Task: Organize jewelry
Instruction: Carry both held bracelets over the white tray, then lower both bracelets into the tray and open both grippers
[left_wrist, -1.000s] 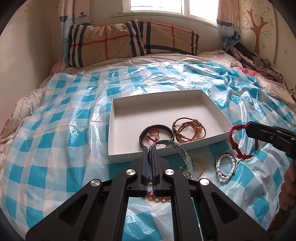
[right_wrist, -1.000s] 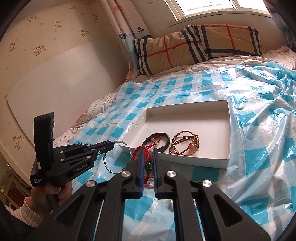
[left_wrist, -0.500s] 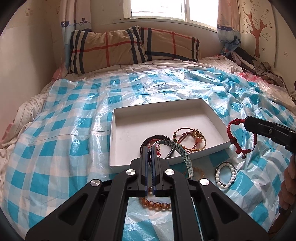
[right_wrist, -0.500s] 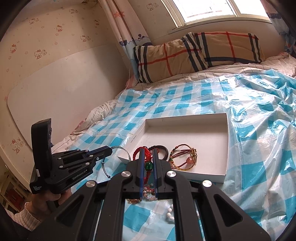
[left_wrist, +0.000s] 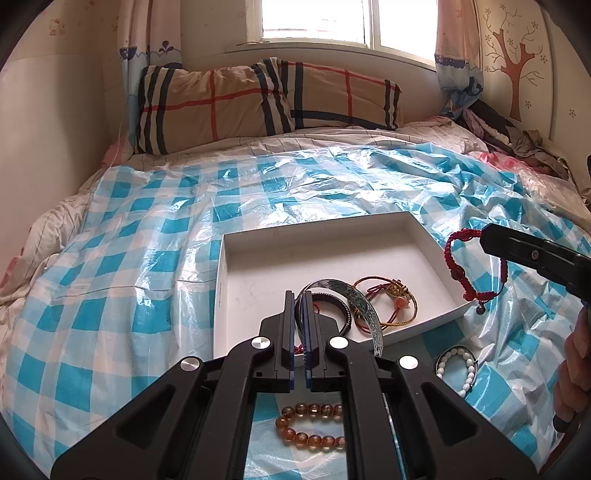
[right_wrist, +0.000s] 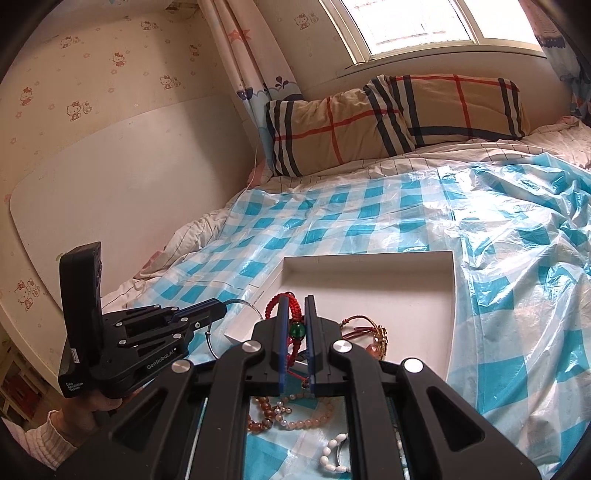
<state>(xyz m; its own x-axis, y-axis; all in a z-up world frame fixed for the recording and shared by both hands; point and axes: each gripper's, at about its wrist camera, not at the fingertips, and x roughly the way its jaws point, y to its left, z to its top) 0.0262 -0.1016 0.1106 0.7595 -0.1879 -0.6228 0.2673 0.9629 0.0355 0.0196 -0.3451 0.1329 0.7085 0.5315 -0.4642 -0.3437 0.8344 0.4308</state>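
Both grippers are clamped on jewelry: the left gripper (left_wrist: 299, 299) is closed on a silver bangle (left_wrist: 360, 301), the right gripper (right_wrist: 296, 308) on a red cord bracelet (right_wrist: 291, 309). Nearest, amber beads (left_wrist: 310, 424) and a white bead bracelet (left_wrist: 458, 369) are seen on the checked plastic sheet (left_wrist: 110, 302). Beyond, both held pieces are suspended above the white tray (left_wrist: 332, 251), where a black bracelet (left_wrist: 345, 310) and a gold-and-red bracelet (left_wrist: 397, 299) lie.

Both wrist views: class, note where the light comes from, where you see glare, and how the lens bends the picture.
Left wrist view: daylight from the window, which is blown out white; glare streaks on the plastic sheet; black corners and curved walls from the fisheye. Right wrist view: window overexposed too, shiny patches on the sheet, the white tray looks skewed.
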